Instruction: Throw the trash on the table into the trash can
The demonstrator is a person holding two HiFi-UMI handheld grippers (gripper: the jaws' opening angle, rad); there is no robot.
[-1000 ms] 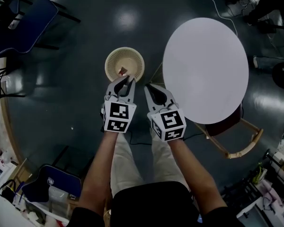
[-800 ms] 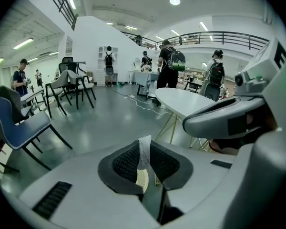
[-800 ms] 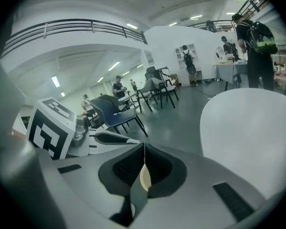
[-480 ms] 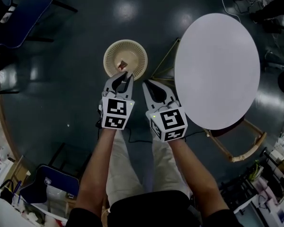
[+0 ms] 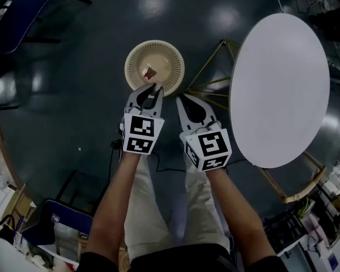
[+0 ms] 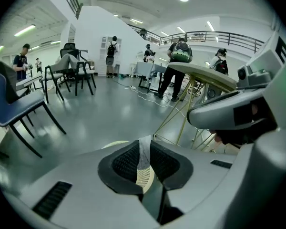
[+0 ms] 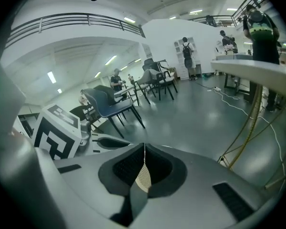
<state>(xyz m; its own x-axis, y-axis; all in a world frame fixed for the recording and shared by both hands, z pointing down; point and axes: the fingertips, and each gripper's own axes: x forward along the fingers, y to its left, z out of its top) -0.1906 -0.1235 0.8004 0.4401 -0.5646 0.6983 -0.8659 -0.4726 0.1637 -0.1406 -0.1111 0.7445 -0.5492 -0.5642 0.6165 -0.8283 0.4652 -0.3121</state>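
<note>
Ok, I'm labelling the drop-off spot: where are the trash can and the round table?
trash can (image 5: 170,67), head view, ribbed inner wall right of centre.
round table (image 5: 280,89), head view, middle of its bare white top.

no readable text, label, brand or number in any view. left marker cube (image 5: 140,136) and right marker cube (image 5: 209,149) on my claws carry only black-and-white square patterns, no letters or digits. anything printed in hall background too small and blurred to read.
</note>
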